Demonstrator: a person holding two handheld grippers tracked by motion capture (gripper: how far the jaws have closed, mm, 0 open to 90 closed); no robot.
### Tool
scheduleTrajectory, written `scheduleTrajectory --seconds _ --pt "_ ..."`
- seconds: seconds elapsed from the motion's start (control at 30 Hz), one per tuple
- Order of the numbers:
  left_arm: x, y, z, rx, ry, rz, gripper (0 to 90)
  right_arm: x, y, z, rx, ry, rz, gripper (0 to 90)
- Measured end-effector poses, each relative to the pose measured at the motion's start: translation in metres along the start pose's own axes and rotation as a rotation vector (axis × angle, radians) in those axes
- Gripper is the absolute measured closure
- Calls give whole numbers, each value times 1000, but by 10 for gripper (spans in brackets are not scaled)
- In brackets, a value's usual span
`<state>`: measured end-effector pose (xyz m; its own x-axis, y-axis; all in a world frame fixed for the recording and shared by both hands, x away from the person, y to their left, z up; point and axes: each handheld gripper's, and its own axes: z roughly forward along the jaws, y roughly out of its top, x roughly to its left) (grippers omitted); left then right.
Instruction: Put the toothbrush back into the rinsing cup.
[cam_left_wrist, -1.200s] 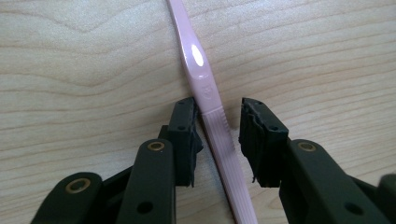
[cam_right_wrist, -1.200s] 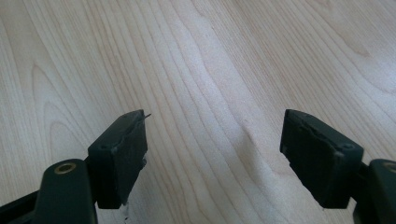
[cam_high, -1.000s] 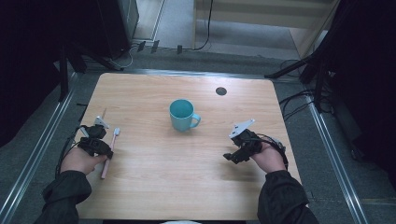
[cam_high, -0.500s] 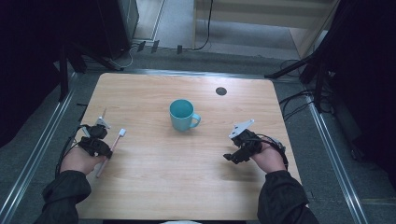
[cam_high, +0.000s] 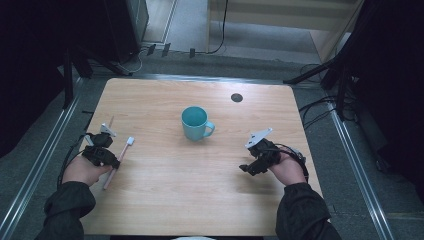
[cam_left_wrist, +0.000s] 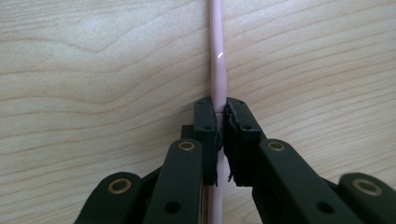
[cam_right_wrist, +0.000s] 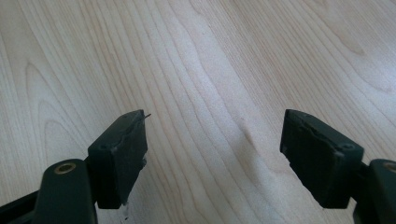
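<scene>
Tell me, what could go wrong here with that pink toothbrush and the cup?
1. The left gripper pinches the thin, smooth handle of the toothbrush between its narrow fingers; it might slip or swivel when lifted.
2. The cup stands alone mid-table; a long toothbrush swung toward it could knock it over.
3. The right gripper hangs open over bare table, away from the cup, so it may not be able to steady the cup in time.
</scene>
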<state>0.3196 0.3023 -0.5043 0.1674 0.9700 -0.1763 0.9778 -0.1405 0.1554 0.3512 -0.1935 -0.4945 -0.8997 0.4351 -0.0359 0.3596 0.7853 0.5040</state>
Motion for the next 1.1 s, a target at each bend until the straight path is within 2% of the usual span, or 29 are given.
scheduleTrajectory --seconds 0.17,0.2,0.33,0.5,0.53,0.6,0.7,0.8,0.83,1.0,1.1 --pt "3 -1 -6 -39 -21 -8 837 0 0 0 1 -1 -1 229" --pt "3 -1 -8 -46 -39 -3 837 0 0 0 0 -2 -3 229" --pt "2 0 -14 -79 -70 6 837 0 0 0 -2 0 -2 229" --pt "-3 1 -20 -108 -75 15 837 0 -1 0 -4 3 -2 229" --pt "-4 1 -22 -126 -94 17 837 0 -1 -1 -7 2 -3 229" --pt "-6 2 -24 -144 -105 19 837 0 -1 -1 -6 2 -2 229" --pt "-8 4 -26 -150 -117 25 837 0 -3 -2 -7 1 3 230" --pt "-9 9 -28 -178 -105 20 838 1 -6 -3 -5 -3 12 229" --pt "-10 11 -30 -188 -114 20 838 1 -8 -4 -2 -4 13 229" --pt "-17 21 -30 -222 -173 63 838 2 -16 -9 -10 -18 36 230" --pt "-21 25 -30 -238 -183 82 838 4 -21 -13 -19 -22 45 230"
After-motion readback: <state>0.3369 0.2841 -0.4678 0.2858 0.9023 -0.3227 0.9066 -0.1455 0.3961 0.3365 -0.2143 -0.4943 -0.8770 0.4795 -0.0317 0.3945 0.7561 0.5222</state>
